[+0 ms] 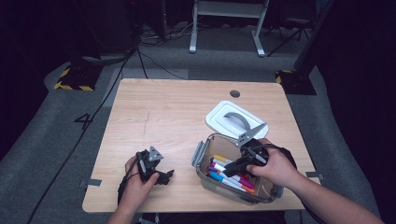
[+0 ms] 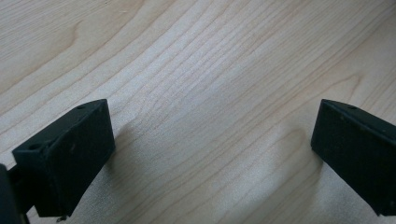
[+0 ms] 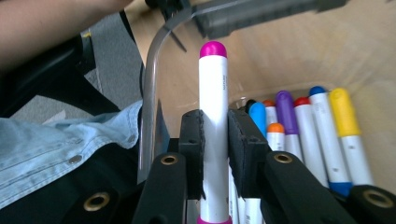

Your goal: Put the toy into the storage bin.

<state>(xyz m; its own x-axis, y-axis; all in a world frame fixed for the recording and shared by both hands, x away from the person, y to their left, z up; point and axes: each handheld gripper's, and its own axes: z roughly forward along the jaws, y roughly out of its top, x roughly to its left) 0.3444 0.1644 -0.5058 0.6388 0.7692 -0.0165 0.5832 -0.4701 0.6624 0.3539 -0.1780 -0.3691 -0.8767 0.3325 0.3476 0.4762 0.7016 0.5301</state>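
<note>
Sitting on grey carpet in a dark room, light wood table [image 1: 154, 112] has a cable hole [image 1: 235, 93] near its far edge; cables and black-yellow taped stand bases behind. Left and far half of the top is bare, free to move; clear container [image 1: 201, 156] sits near the front-right edge, white lid [image 1: 219, 116] just behind it. Right gripper [image 3: 215, 140] is over the container, clenched on a white marker with magenta cap [image 3: 213, 93], cap pointing away from the jaws; more markers [image 3: 322, 130] lie below. Left gripper [image 1: 161, 176] rests front-left, jaws wide apart, nothing between.
</note>
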